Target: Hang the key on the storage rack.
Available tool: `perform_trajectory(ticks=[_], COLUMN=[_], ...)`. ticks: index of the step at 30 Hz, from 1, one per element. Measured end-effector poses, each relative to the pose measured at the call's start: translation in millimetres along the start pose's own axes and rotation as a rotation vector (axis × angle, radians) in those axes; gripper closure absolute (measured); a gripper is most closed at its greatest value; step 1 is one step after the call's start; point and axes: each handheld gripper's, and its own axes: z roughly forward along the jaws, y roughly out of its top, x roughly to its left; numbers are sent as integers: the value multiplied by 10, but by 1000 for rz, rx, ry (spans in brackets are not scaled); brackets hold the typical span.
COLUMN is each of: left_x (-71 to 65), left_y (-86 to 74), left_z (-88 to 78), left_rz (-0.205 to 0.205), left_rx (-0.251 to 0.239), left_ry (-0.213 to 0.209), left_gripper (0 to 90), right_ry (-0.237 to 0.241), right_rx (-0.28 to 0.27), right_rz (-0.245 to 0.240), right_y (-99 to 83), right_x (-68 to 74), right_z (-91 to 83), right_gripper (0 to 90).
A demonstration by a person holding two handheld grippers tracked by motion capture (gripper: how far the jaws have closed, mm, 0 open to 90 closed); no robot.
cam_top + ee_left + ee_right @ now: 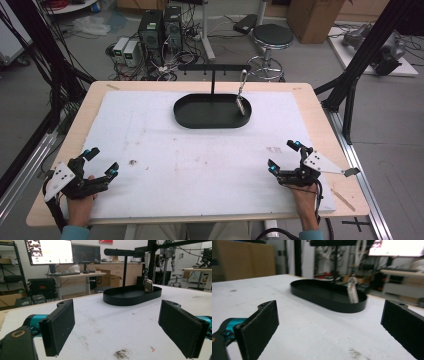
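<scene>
A black oval tray [190,118] [117,301] [317,295] sits at the far middle of the white mat, with a black T-shaped hanger stand [213,67] [124,252] rising from it. A silver key fob on a carabiner [241,102] [148,285] [352,293] hangs from the stand's right end, down into the tray. My left gripper [102,162] [116,327] rests open near the front left corner, nothing between its pads. My right gripper [283,155] [329,327] rests open near the front right, also holding nothing.
The white mat [210,155] covers a wooden table [320,115]. A small dark smudge [133,162] [121,353] lies on the mat just right of the left gripper. Black frame posts [367,45] stand to the right; a stool [271,37] and computers [159,30] stand beyond the far edge.
</scene>
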Motion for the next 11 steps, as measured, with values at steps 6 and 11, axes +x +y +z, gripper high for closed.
perform_trajectory(ticks=[6,11], left_x=[0,-8], left_y=[-1,-4], left_z=[0,-14], left_rz=[-5,2], left_rx=[-3,-16], left_ry=[2,2], left_gripper=[141,141], right_ry=[30,21], right_rx=[75,65], right_rz=[-19,-26], right_y=[-56,-63], right_x=[13,22], right_z=[83,71], right_gripper=[9,9])
